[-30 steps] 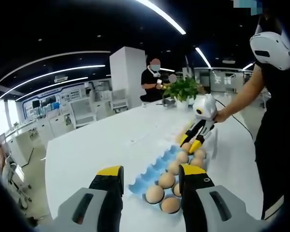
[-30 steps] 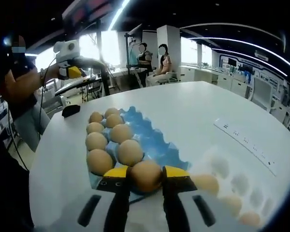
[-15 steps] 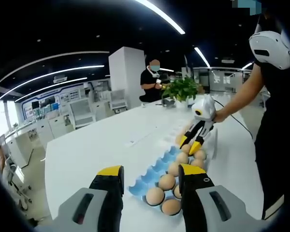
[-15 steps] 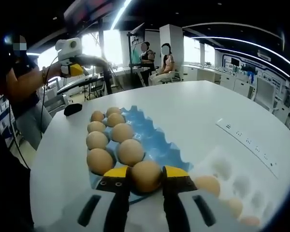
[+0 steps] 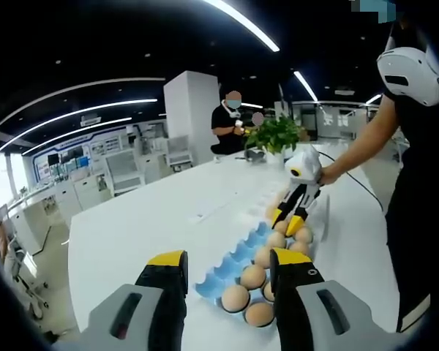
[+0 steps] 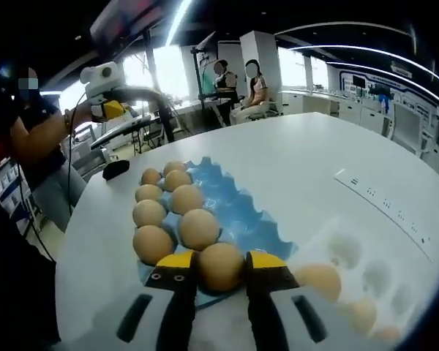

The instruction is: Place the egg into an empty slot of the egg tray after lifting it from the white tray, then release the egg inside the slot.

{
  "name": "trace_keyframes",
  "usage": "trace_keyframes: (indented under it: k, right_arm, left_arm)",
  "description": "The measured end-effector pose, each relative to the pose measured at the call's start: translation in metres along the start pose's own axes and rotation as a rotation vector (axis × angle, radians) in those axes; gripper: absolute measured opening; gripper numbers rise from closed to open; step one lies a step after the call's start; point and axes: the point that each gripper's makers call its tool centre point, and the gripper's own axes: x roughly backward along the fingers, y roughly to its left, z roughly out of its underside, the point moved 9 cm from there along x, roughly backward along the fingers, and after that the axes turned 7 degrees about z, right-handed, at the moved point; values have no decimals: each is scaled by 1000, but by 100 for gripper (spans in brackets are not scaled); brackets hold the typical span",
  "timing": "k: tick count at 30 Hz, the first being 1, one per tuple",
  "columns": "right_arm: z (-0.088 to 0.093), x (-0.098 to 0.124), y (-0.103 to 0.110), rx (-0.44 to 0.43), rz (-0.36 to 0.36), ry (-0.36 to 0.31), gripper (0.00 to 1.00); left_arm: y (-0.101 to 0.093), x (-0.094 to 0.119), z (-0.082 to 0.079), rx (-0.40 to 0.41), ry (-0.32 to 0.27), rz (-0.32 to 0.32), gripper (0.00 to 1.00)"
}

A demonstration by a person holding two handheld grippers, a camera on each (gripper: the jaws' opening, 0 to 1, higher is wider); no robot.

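Observation:
My right gripper (image 6: 220,265) is shut on a brown egg (image 6: 221,266), held over the near end of the blue egg tray (image 6: 234,213). Two rows of several brown eggs (image 6: 198,228) fill the tray's left side. Just right of the jaws lies the white tray (image 6: 367,272), holding a few eggs (image 6: 319,280). My left gripper (image 5: 230,263) stands open and empty above the table, near the blue egg tray's (image 5: 211,279) other end. The right gripper (image 5: 287,221) points down at the tray's far end. The left gripper (image 6: 112,110) is raised behind the tray.
The round white table (image 6: 300,161) carries a white power strip (image 6: 384,208) at the right and a small black object (image 6: 117,168) beyond the tray. A potted plant (image 5: 274,135) stands at the table's far side. People sit in the background (image 6: 238,84).
The right gripper with the egg has shifted slightly lower toward the blue tray. The left gripper has stayed open and almost still.

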Motion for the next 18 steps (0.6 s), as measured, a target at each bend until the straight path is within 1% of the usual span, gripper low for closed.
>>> trace_keyframes:
  k: [2, 3, 5, 11, 13, 14, 16, 18]
  right_arm:
    - [-1, 0, 1, 16, -5, 8, 27]
    - [-1, -1, 0, 4, -8, 12, 27]
    - [-1, -1, 1, 16, -10, 15, 27]
    - [-1, 0, 2, 19, -2, 6, 27]
    - [-1, 2, 4, 59, 11, -20, 27]
    - [-1, 4, 4, 62, 16, -24, 26]
    - [-5, 9, 3, 31, 22, -67, 26]
    - [-8, 16, -1, 22, 47, -80, 26]
  left_arm:
    - [0, 1, 0, -3, 2, -2, 45]
    - [1, 1, -1, -4, 1, -3, 45]
    - [0, 1, -2, -7, -1, -2, 45]
    - [0, 2, -1, -5, 4, -3, 45]
    - [0, 2, 0, -1, 3, -6, 45]
    - [0, 3, 0, 0, 3, -7, 45]
    - [-1, 3, 0, 1, 3, -8, 45]
    - [-1, 4, 0, 0, 3, -9, 45]
